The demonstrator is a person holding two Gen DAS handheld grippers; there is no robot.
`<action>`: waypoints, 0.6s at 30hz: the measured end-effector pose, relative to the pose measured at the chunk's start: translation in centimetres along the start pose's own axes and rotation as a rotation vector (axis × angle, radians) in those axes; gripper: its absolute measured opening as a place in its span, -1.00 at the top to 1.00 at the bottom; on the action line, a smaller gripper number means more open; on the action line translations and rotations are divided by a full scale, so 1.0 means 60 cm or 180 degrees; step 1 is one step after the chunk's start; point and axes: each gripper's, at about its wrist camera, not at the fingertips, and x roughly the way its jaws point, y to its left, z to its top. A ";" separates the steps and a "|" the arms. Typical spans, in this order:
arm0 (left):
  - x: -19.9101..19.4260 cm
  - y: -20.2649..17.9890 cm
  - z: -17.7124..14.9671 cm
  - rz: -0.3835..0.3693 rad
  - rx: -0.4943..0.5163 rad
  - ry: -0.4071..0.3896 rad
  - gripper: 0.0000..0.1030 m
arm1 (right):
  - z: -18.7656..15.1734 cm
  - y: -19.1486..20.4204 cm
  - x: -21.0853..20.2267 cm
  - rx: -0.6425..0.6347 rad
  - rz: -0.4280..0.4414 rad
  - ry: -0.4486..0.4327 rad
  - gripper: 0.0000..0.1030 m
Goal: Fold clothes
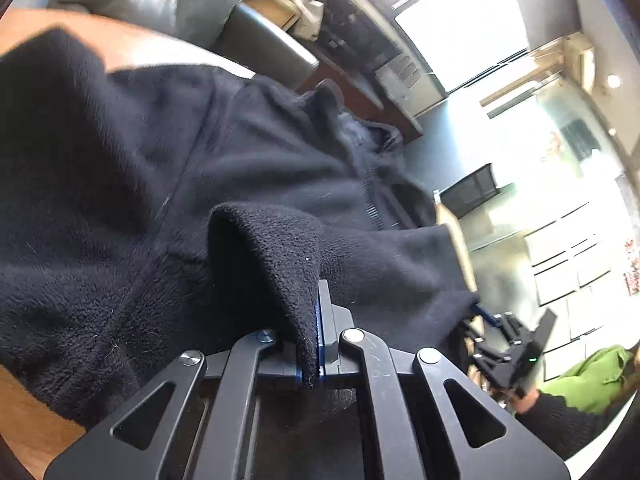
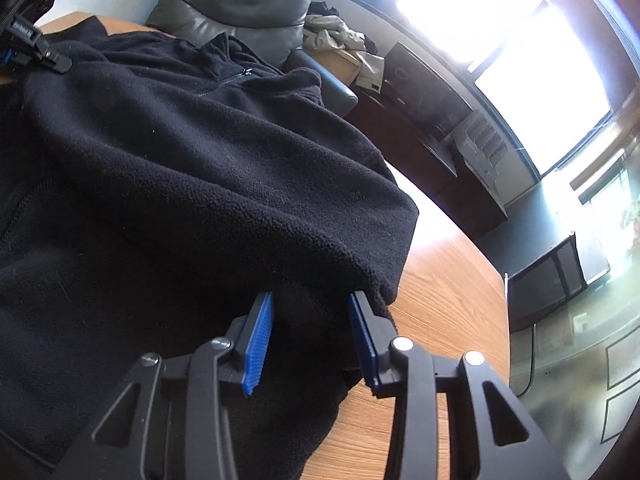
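A black fleece jacket [image 1: 240, 160] lies spread over the wooden table [image 2: 440, 300], its zipper [image 2: 236, 76] at the far collar end. My left gripper [image 1: 316, 320] is shut on a raised fold of the fleece's edge, which is pinched between the blue pads. In the right wrist view my right gripper [image 2: 312, 320] stands open at the jacket's [image 2: 180, 160] near hem. Fleece sits in the gap, and the blue pads [image 2: 258, 340] are not touching it. From the left wrist view the right gripper [image 1: 486, 316] sits at the jacket's far corner, in a dark-sleeved hand.
A grey leather chair [image 2: 240, 4] stands behind the table, next to a heap of beige cloth [image 2: 340, 36] on a side cabinet. A green garment [image 1: 592, 376] shows at the right edge. Bare wood lies to the right of the jacket.
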 end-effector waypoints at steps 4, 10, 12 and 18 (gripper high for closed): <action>-0.058 -0.031 0.015 0.0027 0.0242 -0.0166 0.94 | -0.009 -0.014 -0.029 0.0155 0.0055 -0.0171 0.08; -0.012 0.053 -0.031 0.0427 0.0061 0.0123 0.83 | -0.011 -0.037 -0.005 0.0494 0.0111 -0.0115 -0.41; -0.025 0.043 -0.034 0.0473 0.0027 0.0055 0.58 | -0.020 -0.028 0.031 0.0331 0.0102 0.0204 -0.34; -0.129 -0.051 -0.035 0.0676 0.0436 -0.0519 -0.57 | -0.060 -0.039 0.031 0.0199 -0.0070 0.0294 -0.26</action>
